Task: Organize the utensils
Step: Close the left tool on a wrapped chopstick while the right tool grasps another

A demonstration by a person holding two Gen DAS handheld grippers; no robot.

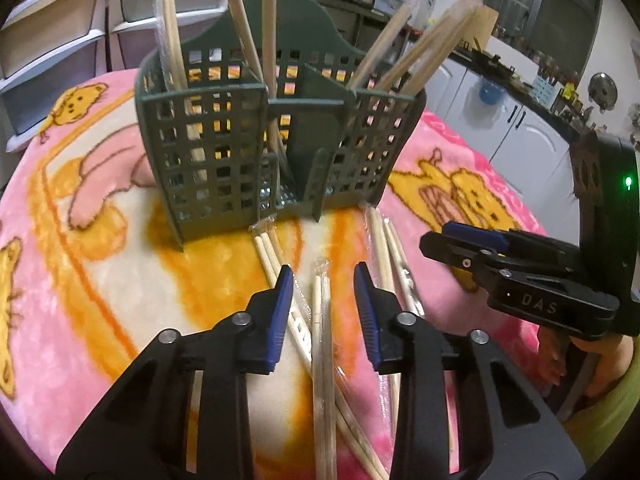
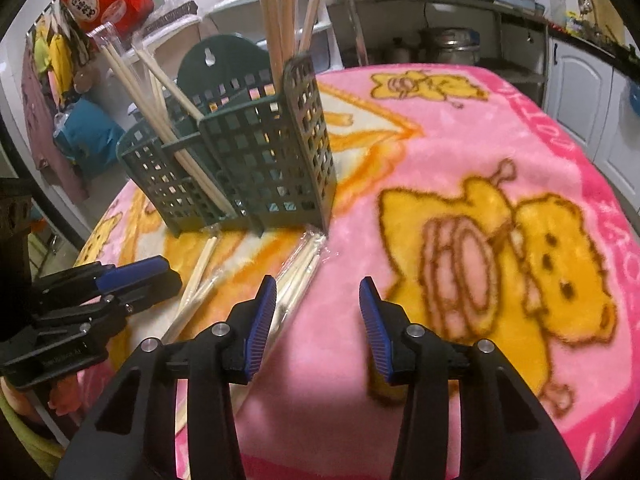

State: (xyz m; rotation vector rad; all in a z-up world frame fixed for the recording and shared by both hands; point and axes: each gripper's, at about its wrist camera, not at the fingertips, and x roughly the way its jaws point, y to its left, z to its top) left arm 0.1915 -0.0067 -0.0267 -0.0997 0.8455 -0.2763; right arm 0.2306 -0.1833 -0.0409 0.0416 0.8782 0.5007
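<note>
While your left gripper hangs with its jaws apart around a wrapped pair of chopsticks, the blue ribbed pads are not pressing on it, so nothing is held. These pairs lie loose on the blanket just in front of the green caddy, some crossing one another, each sealed in a clear plastic sleeve. Expect them to be very light, stiff and thin, and the film to be slick, so a pair may swivel or slide between the pads. You would probably do best to pinch near the middle of the length, across both sticks, where the pair balances. That plush, soft blanket will give under the fingertips, which should help you get beneath a stick. Your right gripper also stands with jaws apart, over bare pink fleece beside another wrapped bundle, clamped on nothing. The caddy is rigid plastic lattice with several compartments, and bare wooden chopsticks already lean inside it.
</note>
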